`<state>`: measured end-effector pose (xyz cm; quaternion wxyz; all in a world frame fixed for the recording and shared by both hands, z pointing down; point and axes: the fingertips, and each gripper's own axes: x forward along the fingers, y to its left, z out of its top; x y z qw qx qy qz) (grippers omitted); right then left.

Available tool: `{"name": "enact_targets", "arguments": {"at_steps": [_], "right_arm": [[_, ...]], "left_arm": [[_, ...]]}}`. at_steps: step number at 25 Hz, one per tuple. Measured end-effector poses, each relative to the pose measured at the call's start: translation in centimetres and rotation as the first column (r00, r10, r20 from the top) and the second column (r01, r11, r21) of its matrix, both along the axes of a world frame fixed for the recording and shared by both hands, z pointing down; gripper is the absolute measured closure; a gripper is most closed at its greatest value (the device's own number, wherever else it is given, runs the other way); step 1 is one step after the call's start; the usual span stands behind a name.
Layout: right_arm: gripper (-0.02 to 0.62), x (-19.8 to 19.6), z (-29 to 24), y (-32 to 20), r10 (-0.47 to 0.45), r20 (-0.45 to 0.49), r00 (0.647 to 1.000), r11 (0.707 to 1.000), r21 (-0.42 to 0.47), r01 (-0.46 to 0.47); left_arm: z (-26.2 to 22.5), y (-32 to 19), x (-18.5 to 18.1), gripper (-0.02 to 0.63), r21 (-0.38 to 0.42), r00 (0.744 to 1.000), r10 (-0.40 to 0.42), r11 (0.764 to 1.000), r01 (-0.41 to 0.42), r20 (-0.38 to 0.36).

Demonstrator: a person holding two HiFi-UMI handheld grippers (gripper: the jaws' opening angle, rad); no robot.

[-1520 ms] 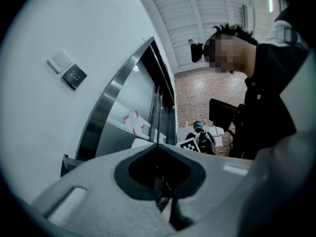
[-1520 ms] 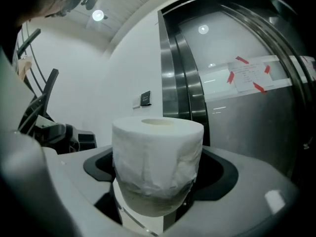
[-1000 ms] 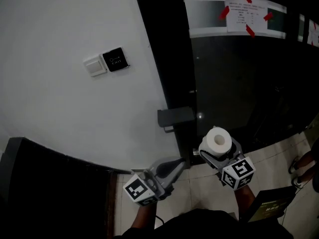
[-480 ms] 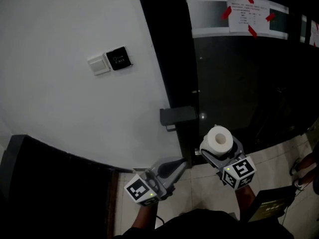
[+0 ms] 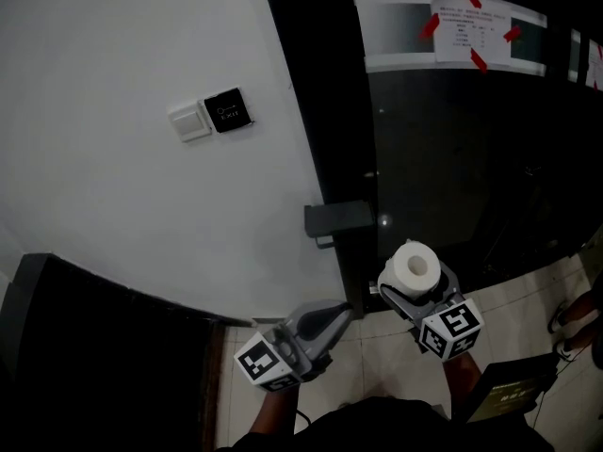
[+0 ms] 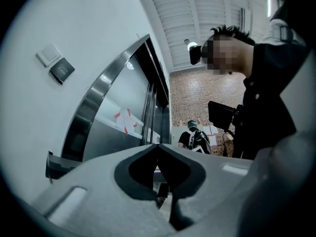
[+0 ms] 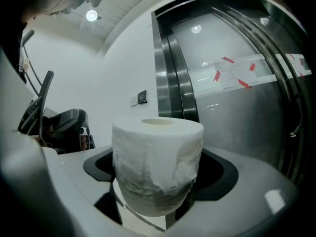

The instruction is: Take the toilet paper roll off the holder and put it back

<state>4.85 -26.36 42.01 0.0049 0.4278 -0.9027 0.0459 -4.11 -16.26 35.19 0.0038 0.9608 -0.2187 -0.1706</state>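
Note:
A white toilet paper roll stands upright between the jaws of my right gripper, which is shut on it. In the right gripper view the roll fills the gap, with the grey jaws pressing its two sides. The grey holder bracket sticks out from the wall beside the dark door frame, above and left of the roll. It also shows in the left gripper view as a dark bracket at the left edge. My left gripper hangs below the holder, shut and holding nothing, its tips meeting.
A white switch and a black panel sit on the white wall. A dark glossy door carries a notice taped in red. Dark furniture fills the lower left. A person stands close on the right.
The head view has drifted slightly; both grippers and the roll keep the same places.

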Motion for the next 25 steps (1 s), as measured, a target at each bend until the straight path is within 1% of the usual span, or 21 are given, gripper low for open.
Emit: {"name": "enact_targets", "arguments": {"at_steps": [2, 3, 4, 5, 6, 7, 8, 9, 10, 11, 12, 13, 15, 17, 19, 20, 22, 25], "right_arm": [[0.148, 0.2, 0.0, -0.1, -0.002, 0.043, 0.999, 1.0, -0.009, 0.002], [0.147, 0.4, -0.2, -0.1, -0.01, 0.101, 0.995, 1.0, -0.016, 0.012], [0.147, 0.8, -0.5, -0.1, -0.022, 0.196, 0.98, 0.999, -0.031, 0.029], [0.147, 1.3, -0.7, -0.1, -0.028, 0.324, 0.946, 0.997, -0.061, 0.051], [0.146, 2.0, -0.6, -0.2, -0.017, 0.47, 0.882, 0.991, -0.111, 0.078], [0.146, 2.9, -0.1, -0.4, 0.016, 0.615, 0.788, 0.979, -0.168, 0.111], [0.146, 3.7, 0.8, -0.6, 0.069, 0.74, 0.669, 0.963, -0.224, 0.148], [0.146, 4.6, 2.0, -0.8, 0.132, 0.833, 0.537, 0.945, -0.269, 0.184], [0.147, 5.5, 3.1, -1.0, 0.195, 0.888, 0.416, 0.93, -0.302, 0.21], [0.147, 6.1, 4.2, -1.0, 0.244, 0.912, 0.331, 0.919, -0.326, 0.221], [0.147, 6.5, 5.1, -1.1, 0.276, 0.915, 0.294, 0.913, -0.345, 0.217], [0.147, 6.8, 5.7, -1.1, 0.291, 0.91, 0.294, 0.911, -0.357, 0.206], [0.147, 6.9, 5.9, -1.2, 0.289, 0.903, 0.318, 0.914, -0.359, 0.189], [0.147, 7.1, 5.7, -1.4, 0.283, 0.905, 0.318, 0.918, -0.352, 0.184], [0.147, 7.3, 5.7, -1.7, 0.29, 0.905, 0.31, 0.916, -0.357, 0.185], [0.147, 7.4, 5.6, -1.9, 0.295, 0.907, 0.3, 0.914, -0.359, 0.189], [0.147, 7.6, 5.4, -2.5, 0.299, 0.911, 0.284, 0.914, -0.359, 0.189], [0.147, 7.4, 5.8, -3.9, 0.309, 0.912, 0.27, 0.909, -0.367, 0.198]], "left_arm": [[0.5, -0.1, 0.0, 0.607, -0.01, 1.0, -0.015, 1.0, 0.015, 0.028], [0.6, -0.2, 0.0, 0.607, -0.015, 0.999, -0.021, 1.0, 0.021, 0.038], [0.7, -0.2, -0.1, 0.607, -0.02, 0.999, -0.025, 0.999, 0.026, 0.045], [0.8, -0.1, -0.1, 0.607, -0.025, 0.998, -0.029, 0.999, 0.03, 0.048], [0.8, -0.1, -0.2, 0.607, -0.03, 0.998, -0.031, 0.999, 0.033, 0.045], [0.7, -0.1, -0.3, 0.607, -0.035, 0.999, -0.032, 0.999, 0.034, 0.035], [0.6, -0.1, -0.5, 0.607, -0.039, 0.999, -0.033, 0.999, 0.033, 0.021], [0.4, 0.0, -0.5, 0.607, -0.042, 0.999, -0.032, 0.999, 0.032, 0.009], [0.3, 0.0, -0.6, 0.607, -0.044, 1.0, -0.03, 0.999, 0.03, 0.0], [0.3, 0.0, -0.5, 0.607, -0.044, 1.0, -0.029, 0.999, 0.029, -0.005], [0.3, 0.0, -0.5, 0.607, -0.044, 1.0, -0.026, 0.999, 0.025, -0.005], [0.4, 0.1, -0.4, 0.607, -0.043, 1.0, -0.021, 0.999, 0.021, 0.0], [0.7, 0.1, -0.4, 0.607, -0.049, 1.0, -0.013, 0.999, 0.014, 0.015], [0.8, 0.0, -0.3, 0.607, -0.049, 1.0, -0.015, 0.999, 0.016, 0.023], [1.2, 0.0, -0.1, 0.607, -0.05, 0.999, -0.021, 0.998, 0.023, 0.05], [1.4, 0.1, -0.1, 0.607, -0.053, 0.998, -0.024, 0.998, 0.027, 0.062], [1.5, 0.1, -0.1, 0.607, -0.059, 0.997, -0.027, 0.998, 0.031, 0.066], [1.8, -0.4, -0.6, 0.607, -0.065, 0.998, -0.03, 0.997, 0.034, 0.061]]}}
